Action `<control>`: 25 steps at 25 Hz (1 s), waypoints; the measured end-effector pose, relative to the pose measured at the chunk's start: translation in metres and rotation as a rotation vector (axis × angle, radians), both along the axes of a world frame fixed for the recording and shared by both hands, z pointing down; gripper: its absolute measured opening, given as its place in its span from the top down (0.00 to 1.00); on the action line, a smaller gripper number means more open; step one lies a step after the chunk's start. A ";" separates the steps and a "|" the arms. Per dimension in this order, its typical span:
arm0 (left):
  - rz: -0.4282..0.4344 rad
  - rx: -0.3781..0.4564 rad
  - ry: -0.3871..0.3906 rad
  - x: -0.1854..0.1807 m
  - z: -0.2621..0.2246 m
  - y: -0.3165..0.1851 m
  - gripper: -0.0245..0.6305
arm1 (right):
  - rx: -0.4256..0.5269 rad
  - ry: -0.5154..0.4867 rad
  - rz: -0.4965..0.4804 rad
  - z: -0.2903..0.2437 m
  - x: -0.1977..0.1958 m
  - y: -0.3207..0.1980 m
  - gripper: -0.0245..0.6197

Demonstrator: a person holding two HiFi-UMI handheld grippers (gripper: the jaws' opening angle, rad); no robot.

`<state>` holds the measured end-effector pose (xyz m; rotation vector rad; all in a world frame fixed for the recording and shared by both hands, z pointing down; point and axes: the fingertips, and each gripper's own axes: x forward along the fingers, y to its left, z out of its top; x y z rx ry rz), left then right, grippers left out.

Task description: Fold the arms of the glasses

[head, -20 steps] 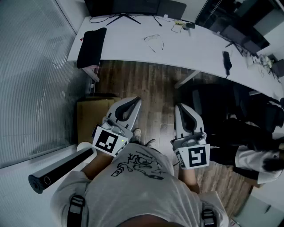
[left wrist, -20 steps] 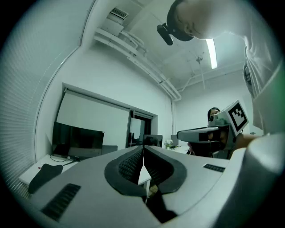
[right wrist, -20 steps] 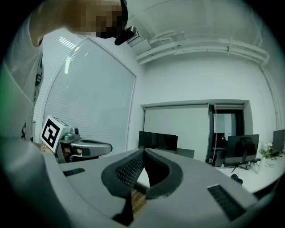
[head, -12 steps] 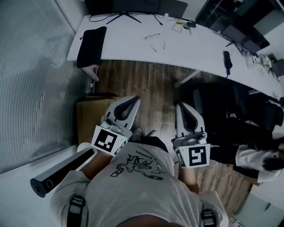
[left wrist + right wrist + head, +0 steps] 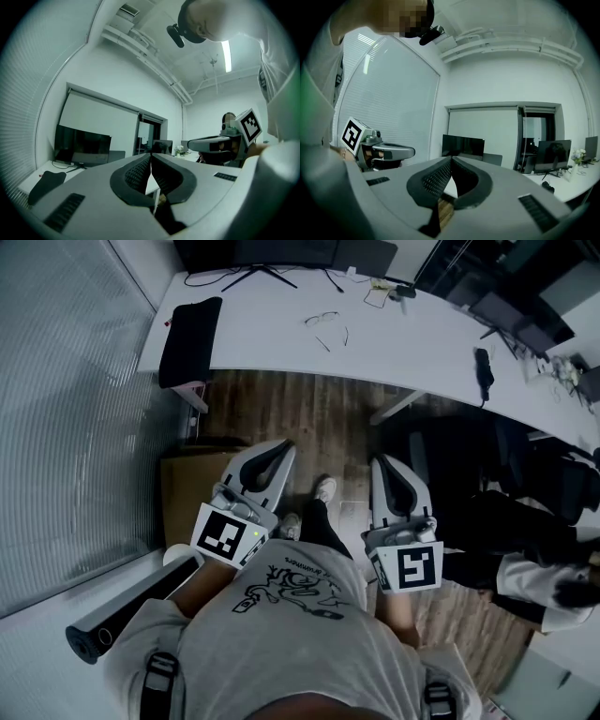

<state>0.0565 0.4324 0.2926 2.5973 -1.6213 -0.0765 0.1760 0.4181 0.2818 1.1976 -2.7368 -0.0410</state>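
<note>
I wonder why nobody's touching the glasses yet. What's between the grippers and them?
In the head view, only wooden floor and a bare strip of white table lie between the left gripper, the right gripper and the glasses.

The person wears a pale grey T-shirt [image 5: 281, 643] with a black graphic print, under black shoulder straps [image 5: 159, 679]. The left gripper [image 5: 279, 450] and right gripper [image 5: 379, 467] are light grey shells with dark dimpled pads [image 5: 134, 176], each carrying a black-and-white marker cube [image 5: 225, 534].

Dim, bluish frames; ceiling strip glare, fisheye-warped edges.
</note>
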 end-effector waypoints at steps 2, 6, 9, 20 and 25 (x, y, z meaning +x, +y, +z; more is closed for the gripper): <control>0.006 -0.006 -0.002 0.002 0.001 -0.012 0.93 | -0.004 -0.001 0.003 0.001 0.002 -0.012 0.95; 0.020 -0.014 -0.012 0.013 -0.001 -0.040 0.93 | -0.011 -0.008 0.012 0.000 0.012 -0.039 0.95; 0.029 -0.016 -0.016 0.023 -0.002 -0.065 0.93 | -0.010 -0.010 0.010 0.000 0.020 -0.062 0.95; 0.031 -0.029 -0.041 0.056 -0.013 -0.160 0.93 | -0.015 -0.014 -0.014 -0.008 0.049 -0.156 0.95; 0.030 -0.034 -0.049 0.078 -0.015 -0.200 0.93 | -0.004 -0.011 -0.019 -0.010 0.071 -0.196 0.95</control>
